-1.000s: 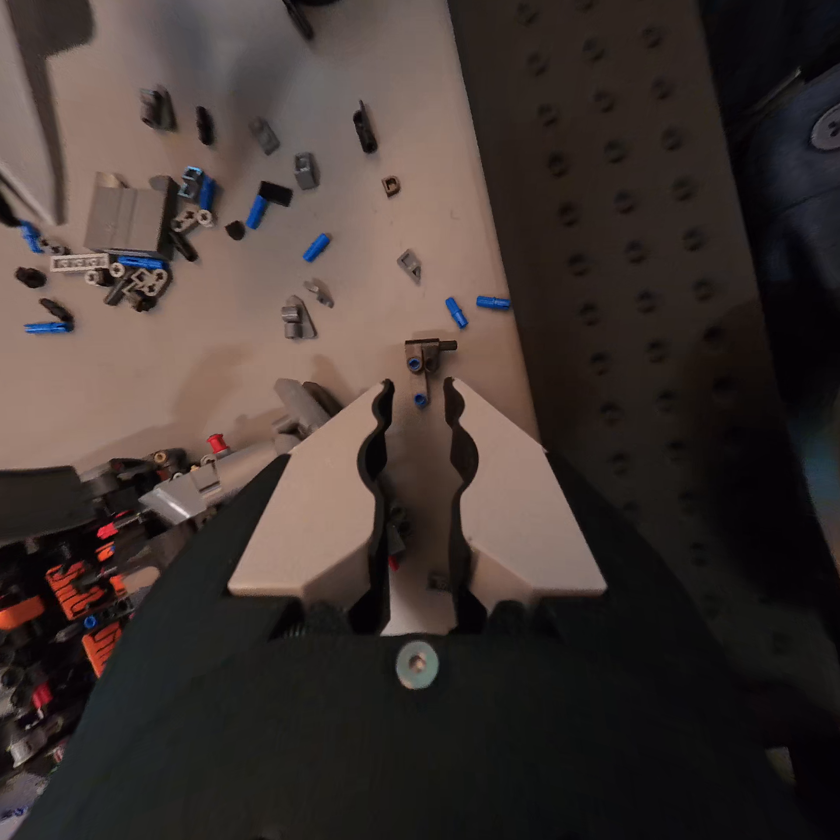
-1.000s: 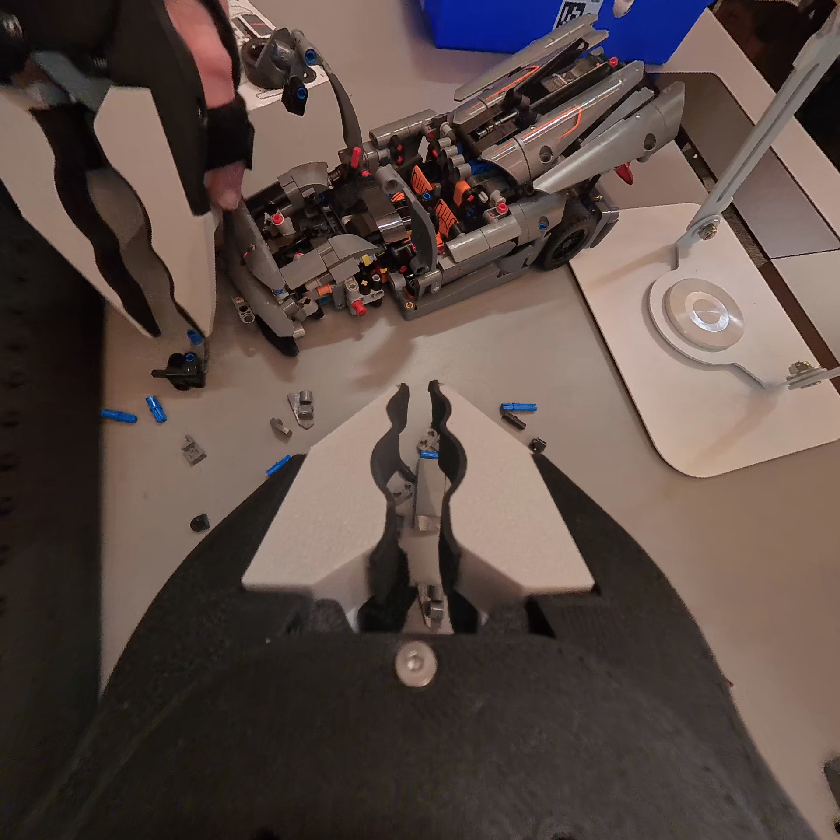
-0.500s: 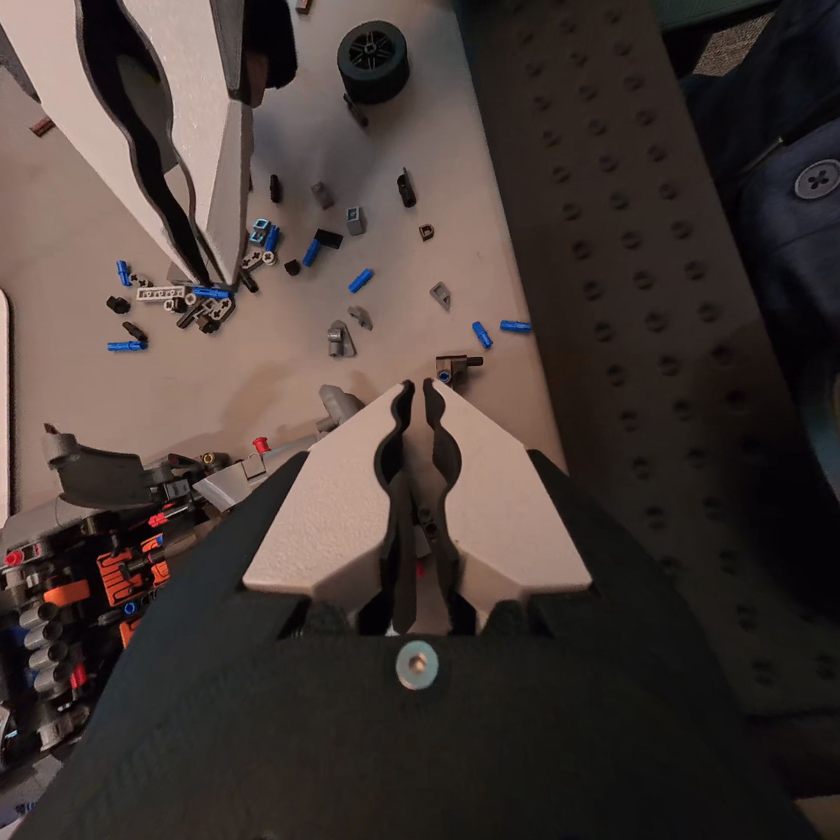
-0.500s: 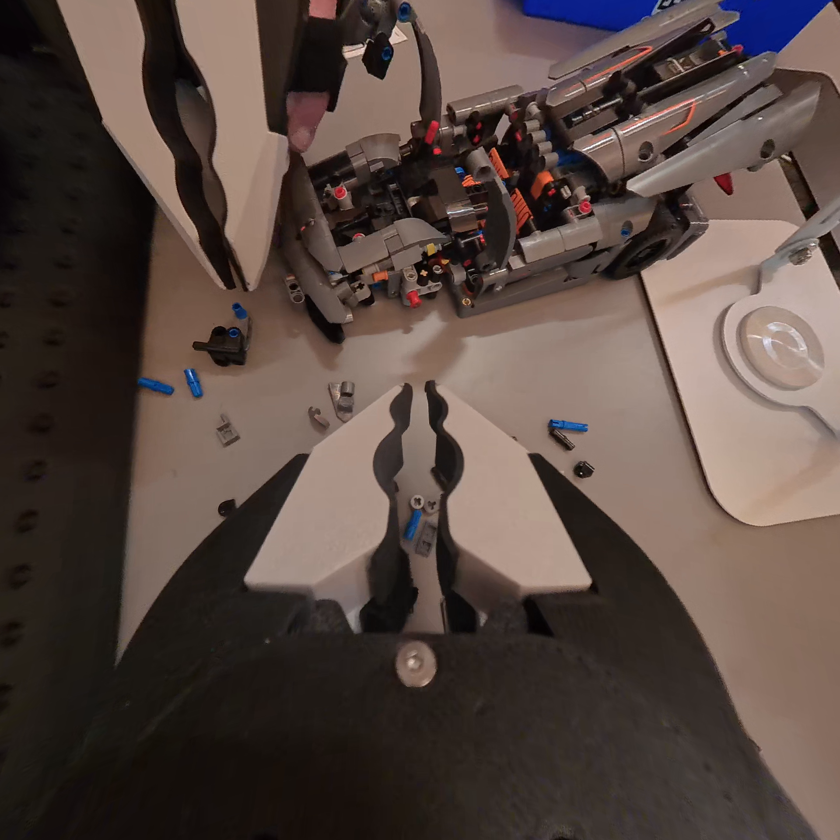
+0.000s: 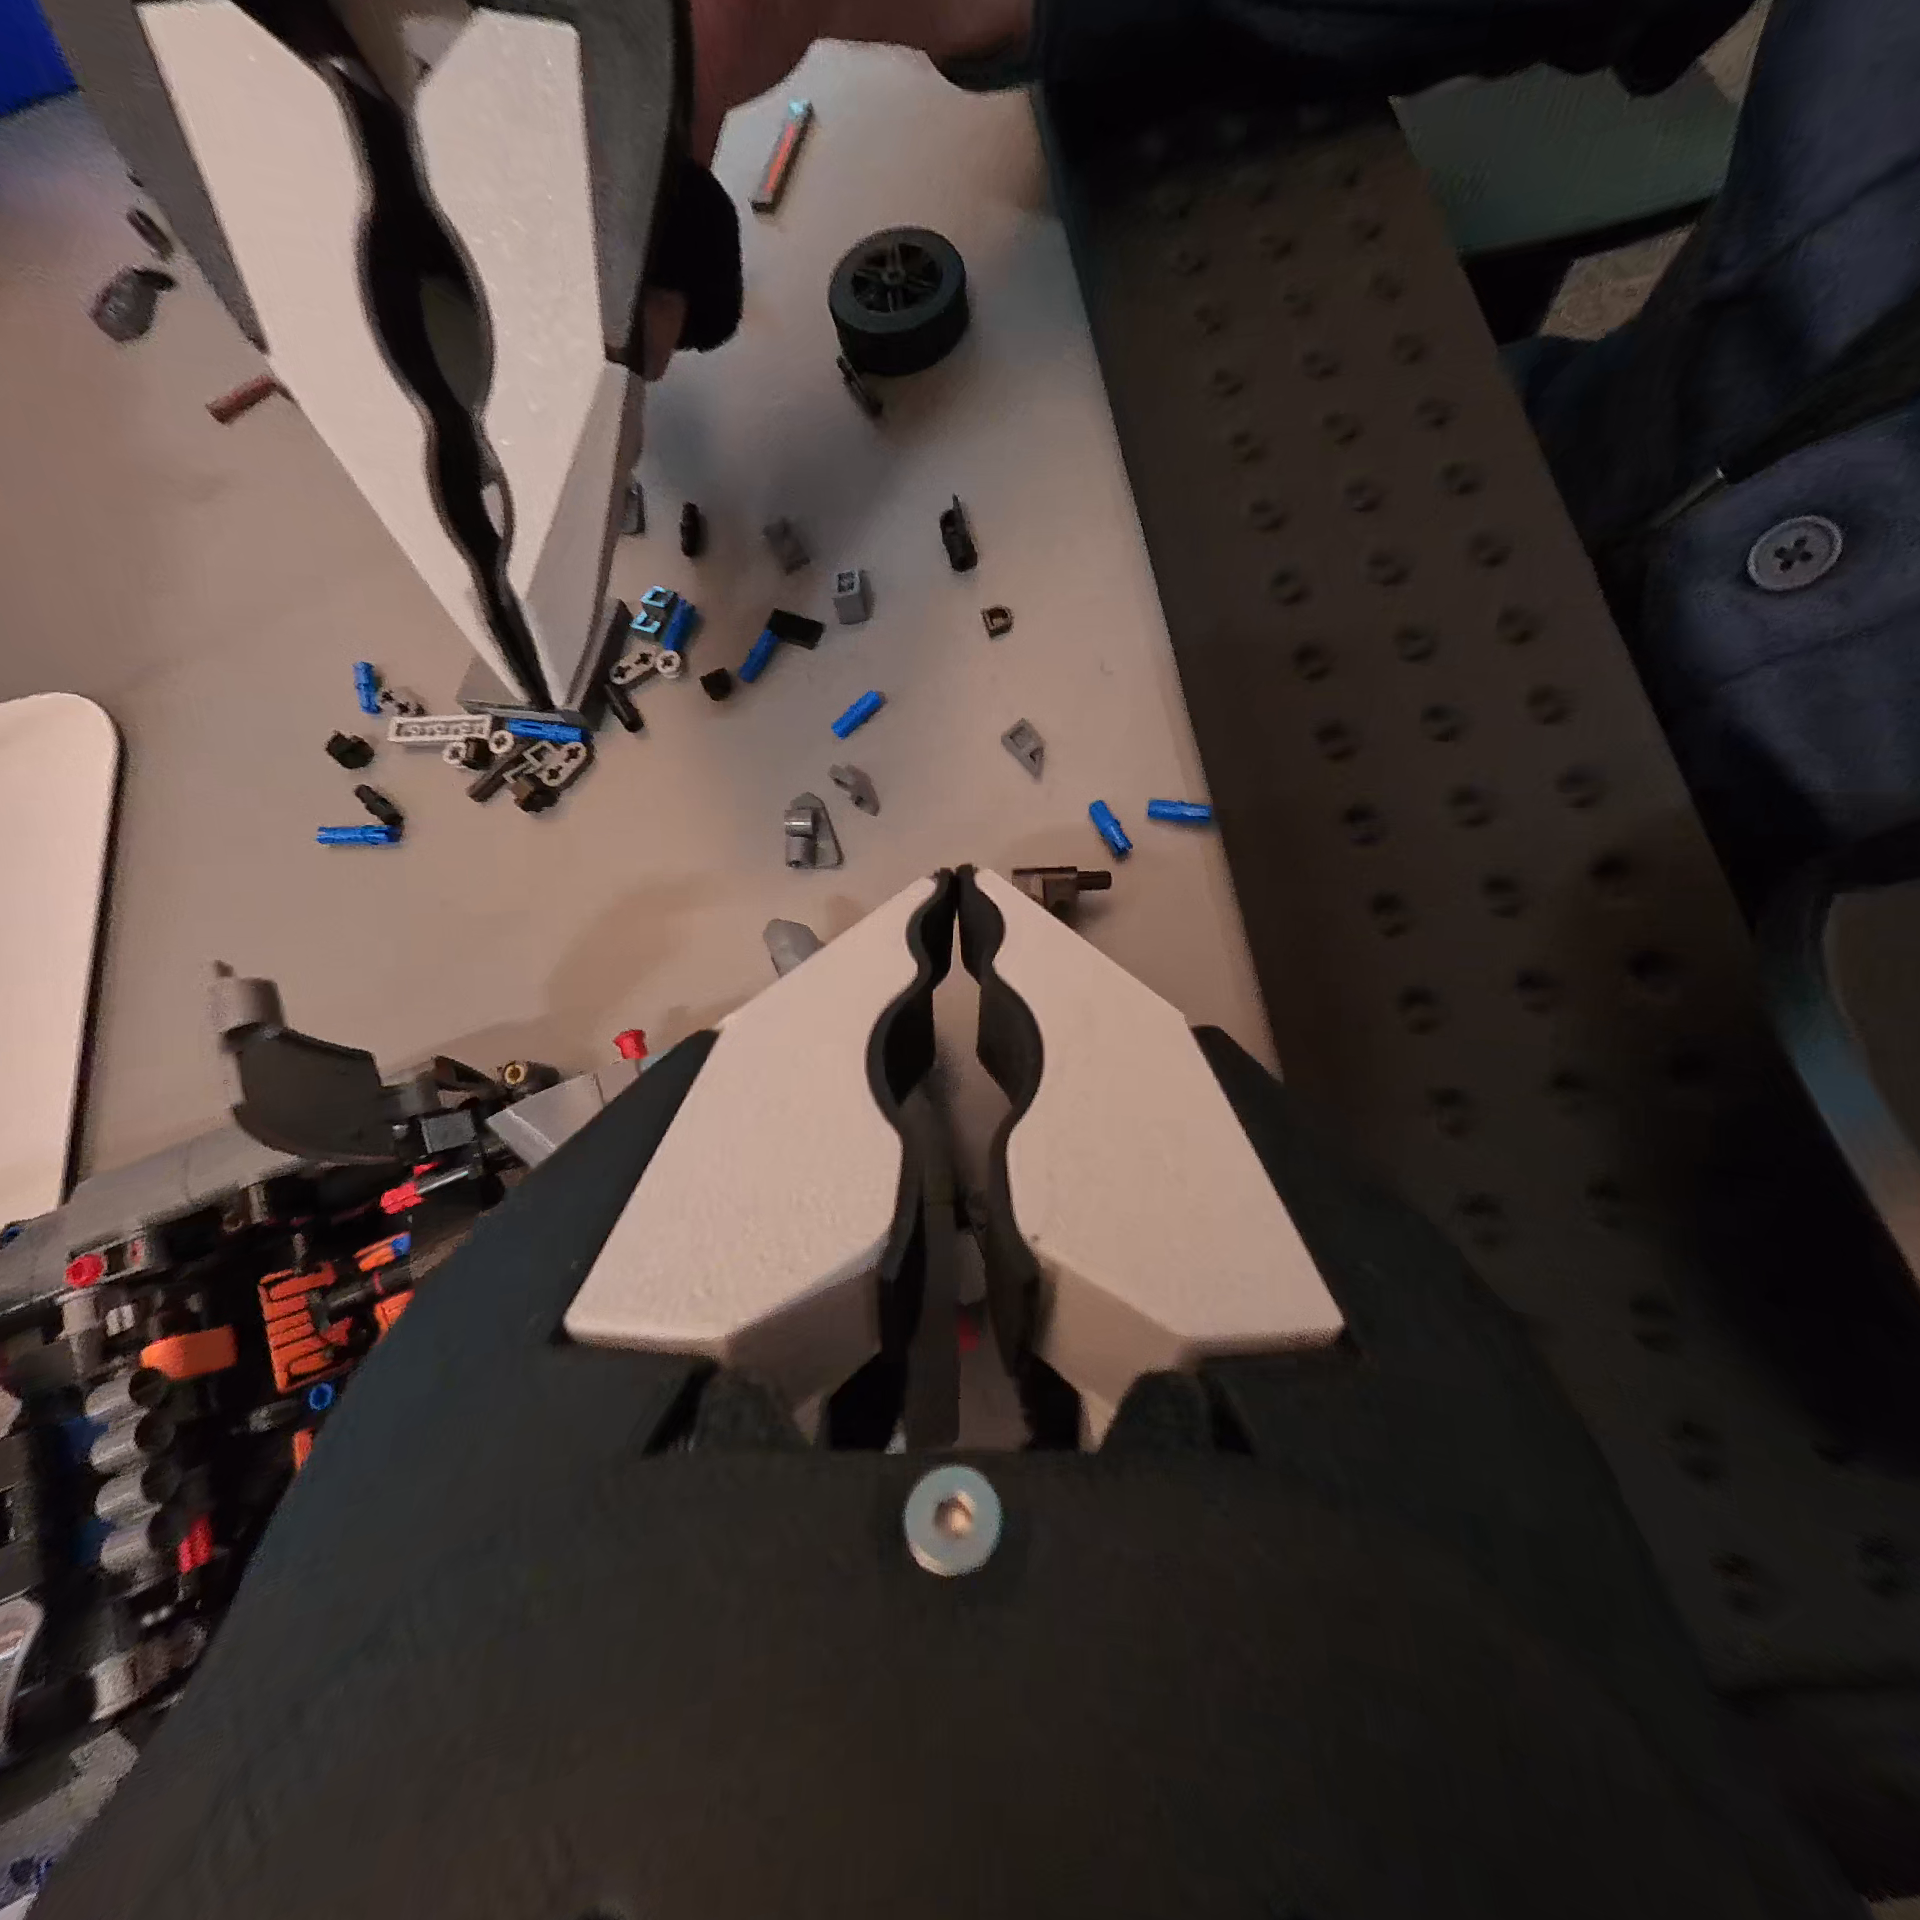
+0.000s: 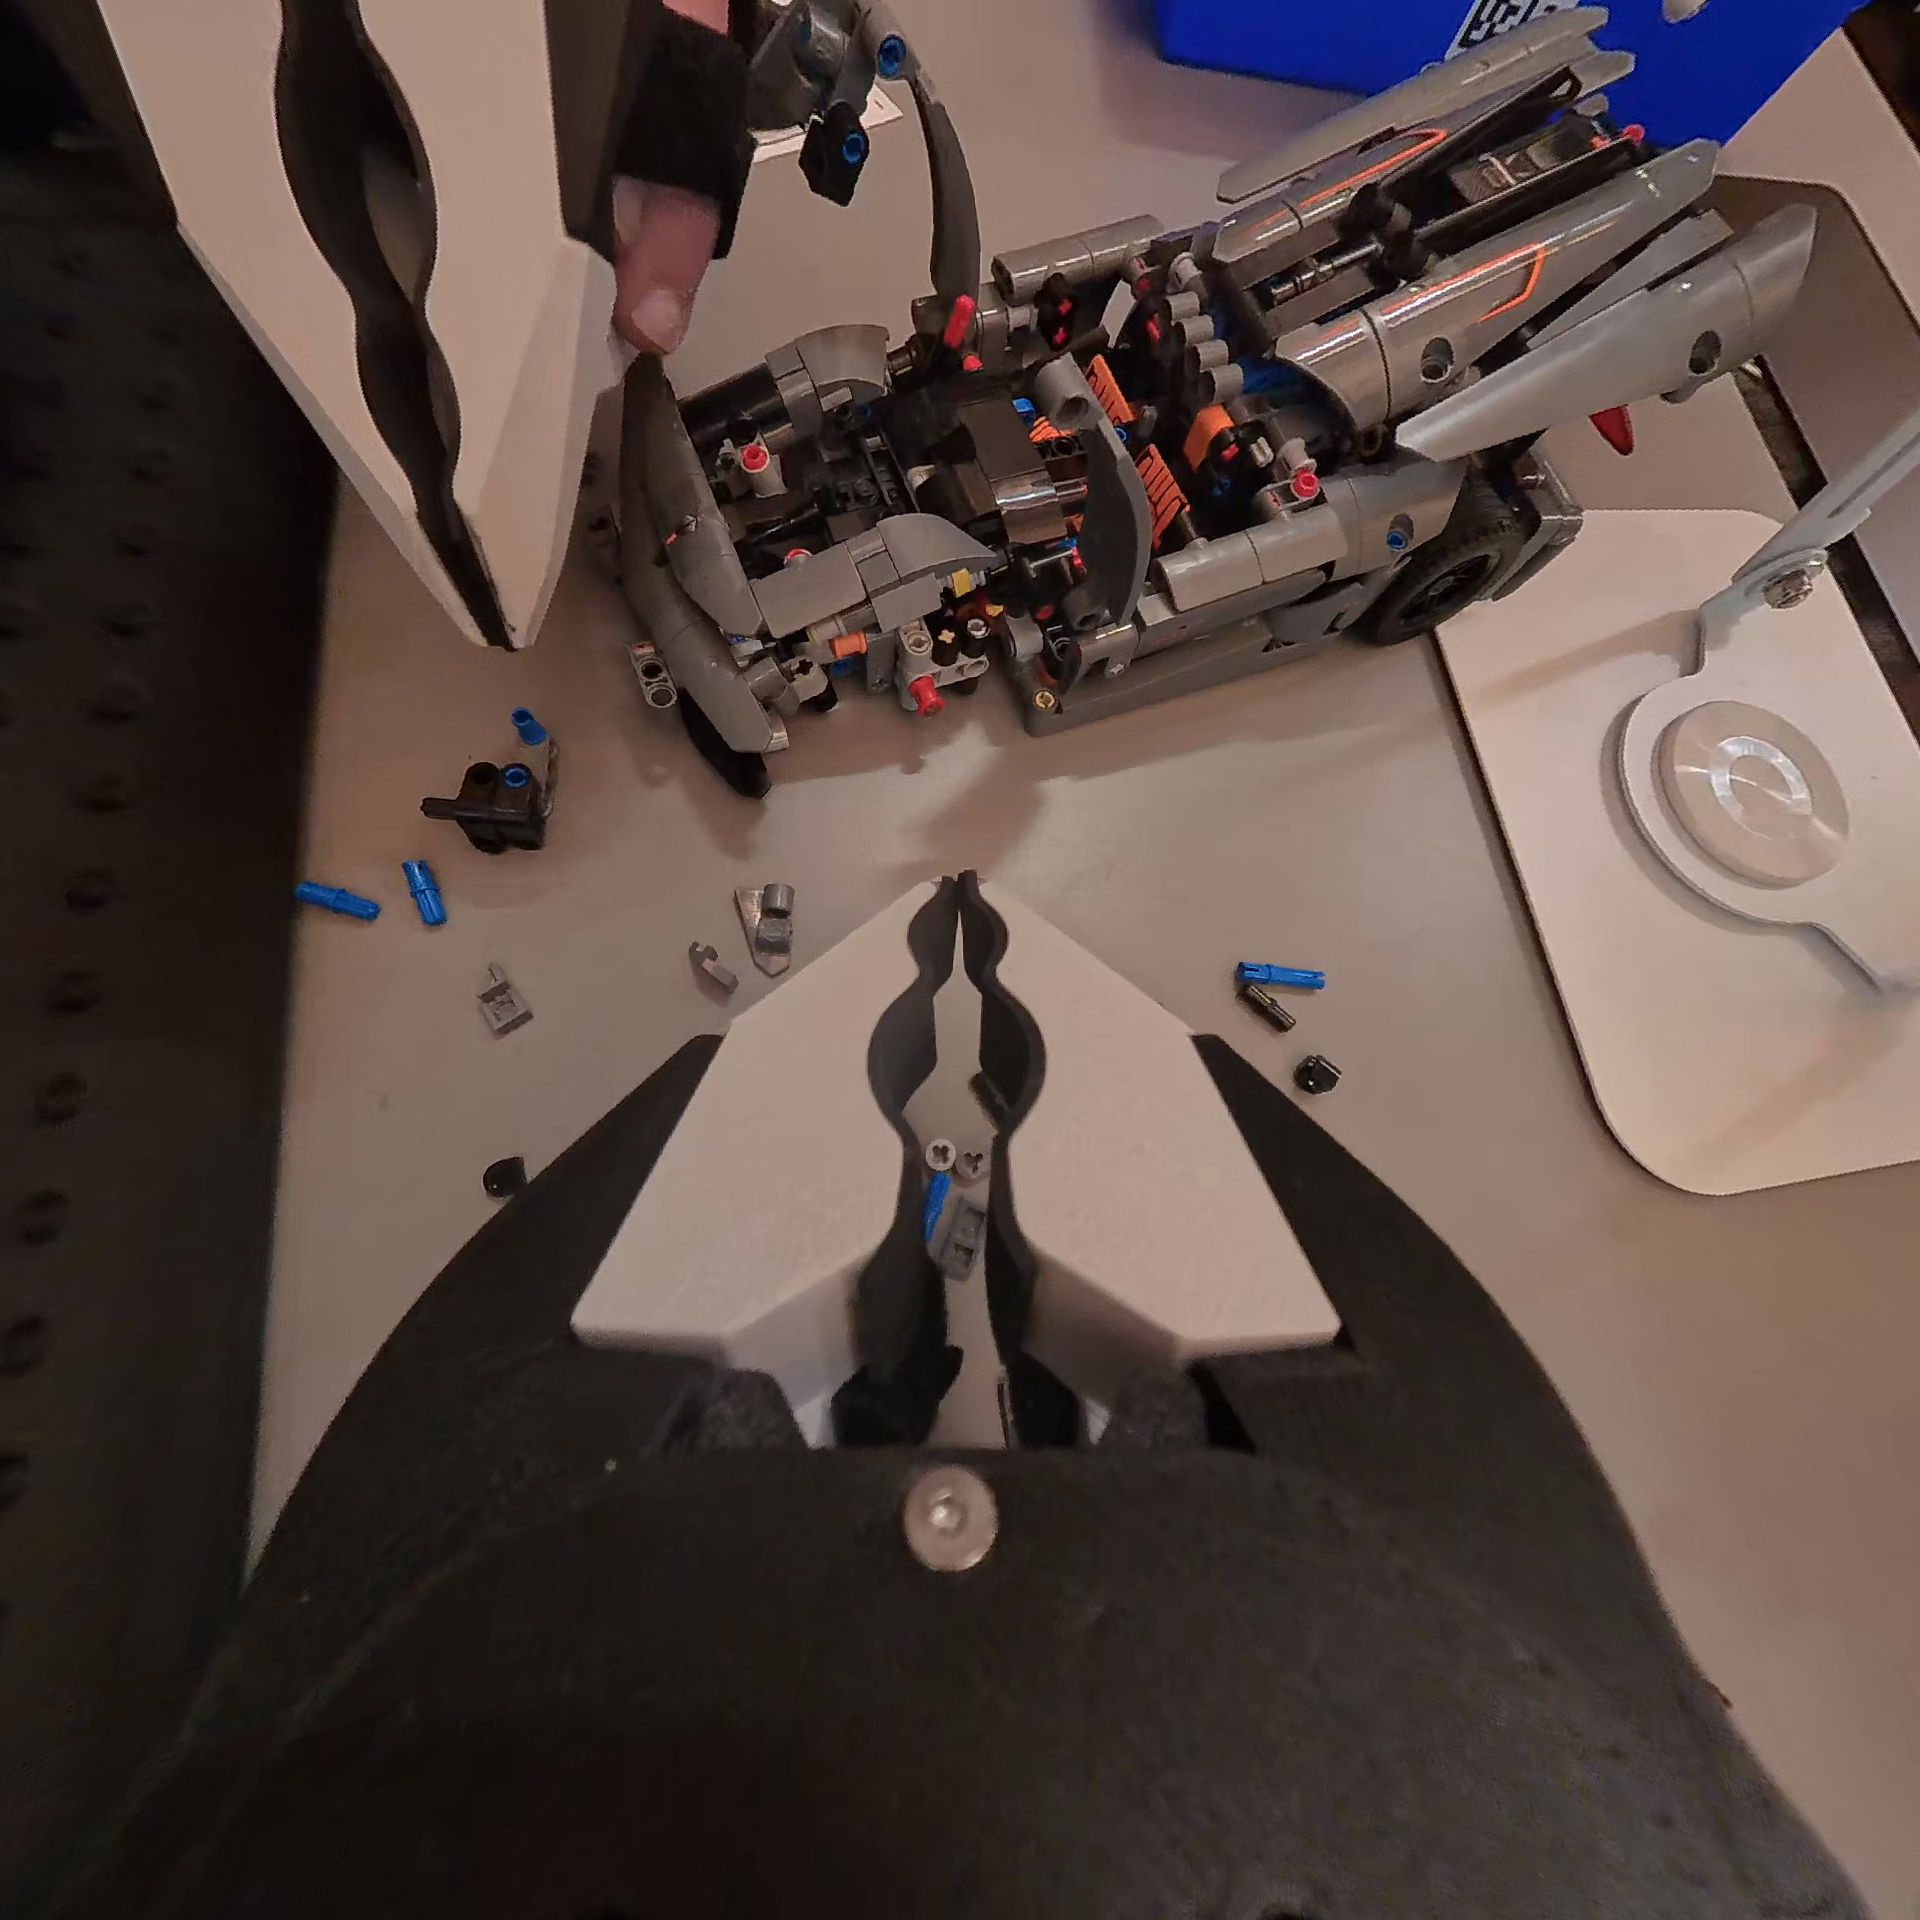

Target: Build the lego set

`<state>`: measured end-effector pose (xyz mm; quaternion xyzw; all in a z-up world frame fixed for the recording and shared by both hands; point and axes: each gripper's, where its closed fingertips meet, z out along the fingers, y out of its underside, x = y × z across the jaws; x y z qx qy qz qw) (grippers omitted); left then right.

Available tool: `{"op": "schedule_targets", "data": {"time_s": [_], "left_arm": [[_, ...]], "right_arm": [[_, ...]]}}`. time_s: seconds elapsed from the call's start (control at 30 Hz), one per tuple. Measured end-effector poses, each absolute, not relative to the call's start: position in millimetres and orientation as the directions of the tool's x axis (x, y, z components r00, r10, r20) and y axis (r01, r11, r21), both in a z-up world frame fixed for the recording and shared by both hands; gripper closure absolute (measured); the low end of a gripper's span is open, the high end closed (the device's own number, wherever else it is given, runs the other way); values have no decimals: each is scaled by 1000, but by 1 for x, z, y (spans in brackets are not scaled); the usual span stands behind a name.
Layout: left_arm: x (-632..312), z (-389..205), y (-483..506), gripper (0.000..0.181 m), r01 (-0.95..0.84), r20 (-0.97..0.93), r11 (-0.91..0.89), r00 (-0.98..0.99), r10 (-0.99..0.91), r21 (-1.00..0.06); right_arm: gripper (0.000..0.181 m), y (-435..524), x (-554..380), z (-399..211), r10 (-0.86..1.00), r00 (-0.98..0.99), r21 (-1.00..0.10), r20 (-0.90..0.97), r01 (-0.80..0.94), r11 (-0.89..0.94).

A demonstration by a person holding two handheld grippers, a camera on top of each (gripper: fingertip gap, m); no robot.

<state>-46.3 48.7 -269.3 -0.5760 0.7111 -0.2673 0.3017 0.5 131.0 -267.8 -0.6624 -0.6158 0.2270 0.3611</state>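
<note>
Right wrist view: lego car (image 6: 1091, 499), part-built, grey with orange and black inner parts, standing on the worktop (image 6: 1195, 883) in the upper middle of the frame, one wheel fitted at its right end.
- Loose pieces: scattered on the worktop between the car and the right gripper (image 6: 958, 883). Black connector with blue pins (image 6: 497, 795) near the car's left end; two blue pins (image 6: 384, 896) beside it; small grey pieces (image 6: 767, 920) just ahead of the fingertips; another blue pin (image 6: 1280, 975) and small black bits to the right.
- Right gripper: fingers closed tip to tip, nothing clamped; pieces seen through the gap lie on the worktop below.
- Left gripper (image 6: 499, 629): upper left, tips pointing down close to the car's left end; fingers together, nothing seen between them.
- White base plate (image 6: 1558, 935) with a metal stand, on the right.
- Blue box (image 6: 1299, 42), at the top edge behind the car.

Left wrist view:
- Left gripper (image 5: 954, 878): fingers together at the tips, empty.
- Loose black wheel (image 5: 899, 301) lying farther off on the worktop.
- Dark perforated mat (image 5: 1403, 831) along the worktop's right edge.
</note>
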Motion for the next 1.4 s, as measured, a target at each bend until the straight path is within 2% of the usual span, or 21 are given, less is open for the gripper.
{"op": "schedule_targets", "data": {"time_s": [0.2,0.4,0.5,0.97,1.4], "left_arm": [[-44,-254,59,181,-593,-156,184,-99,-983,-784],[-47,-247,71,181,-576,-193,182,-43,-980,-797],[-48,-242,78,181,-561,-200,170,-7,-980,-810],[-52,-236,90,181,-538,-203,140,58,-978,-831],[-52,-240,92,181,-555,-206,138,62,-976,-820]], "right_arm": [[181,132,1,-267,979,145,-762,141,648,13],[181,129,0,-268,982,134,-757,134,653,14],[175,128,0,-271,984,134,-753,115,658,-1],[168,91,-14,-307,1000,-9,-655,-17,756,-5],[181,88,-15,-317,999,-12,-624,-38,781,-14]]}}
